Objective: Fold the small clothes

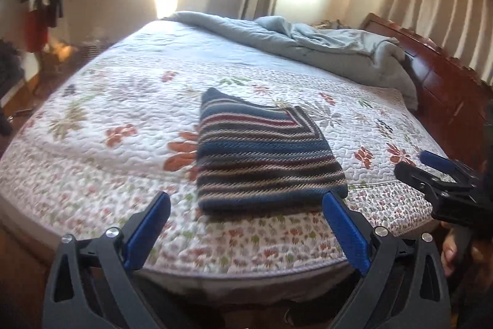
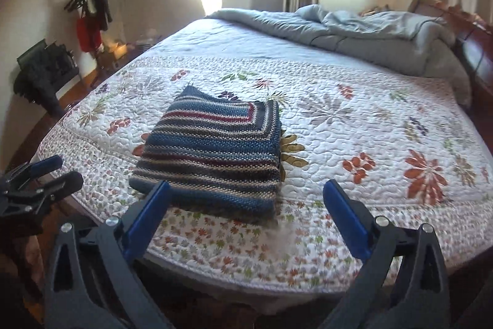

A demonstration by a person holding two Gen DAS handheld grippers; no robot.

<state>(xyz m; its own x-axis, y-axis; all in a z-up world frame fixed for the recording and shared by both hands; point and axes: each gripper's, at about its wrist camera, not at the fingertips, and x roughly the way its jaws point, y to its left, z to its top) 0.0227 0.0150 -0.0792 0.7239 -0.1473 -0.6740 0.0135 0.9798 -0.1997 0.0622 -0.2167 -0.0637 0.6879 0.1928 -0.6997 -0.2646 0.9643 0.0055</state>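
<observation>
A striped knit garment in blue, maroon and tan lies folded into a compact, thick rectangle on a bed covered with a white floral quilt, near the bed's front edge. Its layers look stacked and its edges fairly even, though one corner at the far side pokes up a little. Both claws hover just in front of the bed edge, apart from the cloth. The left claw is spread wide and holds nothing; the right claw is likewise spread and empty. A rumpled grey-blue duvet is bunched at the far end of the bed. Judging by this, the folding of this piece appears finished or nearly so, with perhaps only tidying left; no other unfolded small clothes are visible.
</observation>
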